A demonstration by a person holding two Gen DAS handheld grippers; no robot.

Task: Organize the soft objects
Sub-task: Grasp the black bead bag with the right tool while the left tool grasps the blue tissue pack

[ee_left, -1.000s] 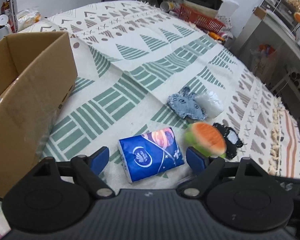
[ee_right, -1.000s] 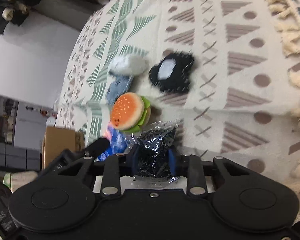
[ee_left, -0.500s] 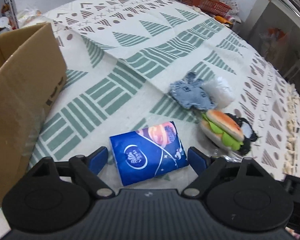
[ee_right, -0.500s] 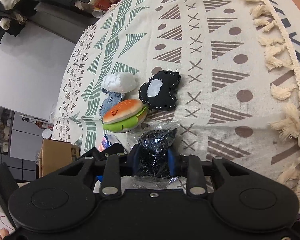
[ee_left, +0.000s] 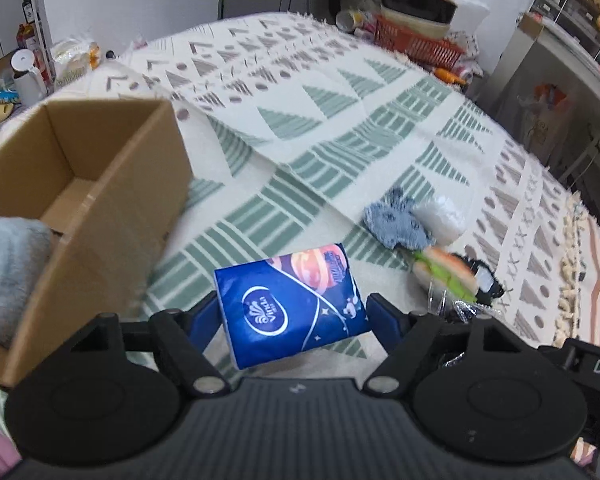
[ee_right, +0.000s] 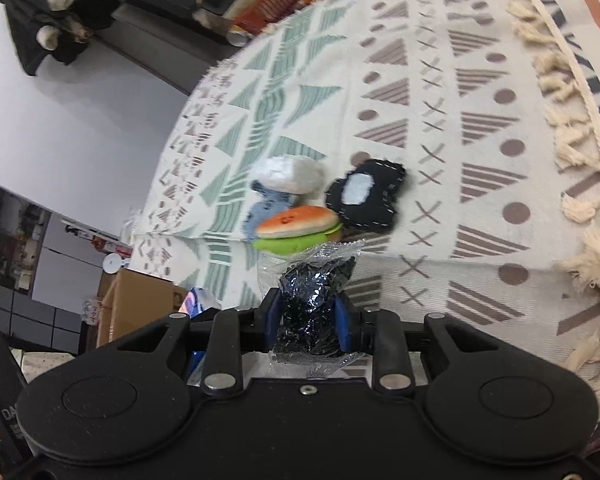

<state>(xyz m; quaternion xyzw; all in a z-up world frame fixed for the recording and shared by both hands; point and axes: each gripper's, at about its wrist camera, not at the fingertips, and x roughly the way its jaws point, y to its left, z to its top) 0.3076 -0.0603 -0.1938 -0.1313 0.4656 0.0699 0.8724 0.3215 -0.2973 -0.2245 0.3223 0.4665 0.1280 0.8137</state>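
A blue tissue pack (ee_left: 292,304) sits between the blue fingers of my left gripper (ee_left: 294,318). The jaws are closing and both pads touch its sides, with the pack lifted off the patterned cloth. To its left stands an open cardboard box (ee_left: 112,216) with a grey soft thing (ee_left: 8,264) inside. My right gripper (ee_right: 308,316) is shut on a clear bag of black bits (ee_right: 312,300). Just beyond it lie a burger plush (ee_right: 296,226), a black felt piece (ee_right: 364,196), a white soft lump (ee_right: 288,174) and a blue-grey plush (ee_right: 268,208).
The cloth's tasselled fringe (ee_right: 580,160) runs along the right edge of the bed. A red basket (ee_left: 416,42) and clutter stand beyond the far end. A white kettle (ee_left: 26,76) is on the floor at the left, and a grey cabinet (ee_left: 560,80) stands at the right.
My left gripper has closed in on the tissue pack and risen with it, so more of the box's inside shows. The burger plush now lies flatter. The right gripper keeps the bag.
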